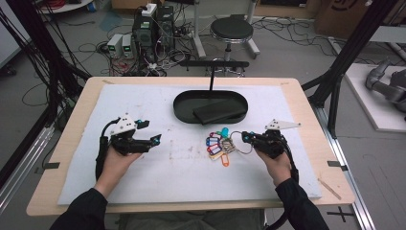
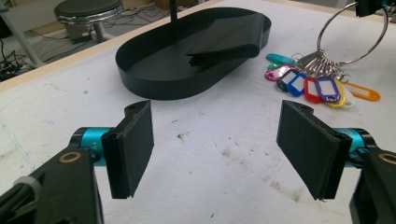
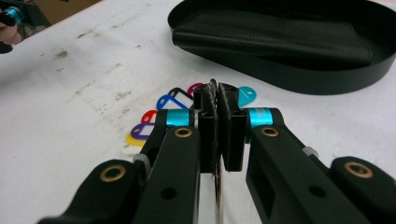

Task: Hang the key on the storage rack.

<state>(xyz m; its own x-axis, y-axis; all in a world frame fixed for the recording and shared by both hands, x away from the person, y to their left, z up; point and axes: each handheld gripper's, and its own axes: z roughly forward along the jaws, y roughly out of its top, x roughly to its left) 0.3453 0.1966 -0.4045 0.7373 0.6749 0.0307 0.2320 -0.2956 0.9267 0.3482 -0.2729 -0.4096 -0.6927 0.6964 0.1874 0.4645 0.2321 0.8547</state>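
A bunch of coloured key tags (image 1: pixel 218 143) on a big metal ring (image 1: pixel 242 143) lies on the white mat, right of centre. My right gripper (image 1: pixel 246 137) is shut on that ring; the right gripper view has the wire (image 3: pixel 218 191) pinched between the closed pads of the gripper (image 3: pixel 217 93), with the tags (image 3: pixel 163 105) beyond them. The ring (image 2: pixel 355 42) stands up from the tags (image 2: pixel 317 86) in the left gripper view. My left gripper (image 1: pixel 151 132) rests at the mat's left, open (image 2: pixel 217 116), nothing between its pads.
A black oval tray (image 1: pixel 179 103) with a post sits at the back centre and holds a flat black pouch (image 1: pixel 218 111). The white mat (image 1: pixel 143 182) covers most of the wooden table. Cables, a stool (image 1: pixel 231 29) and equipment stand on the floor behind.
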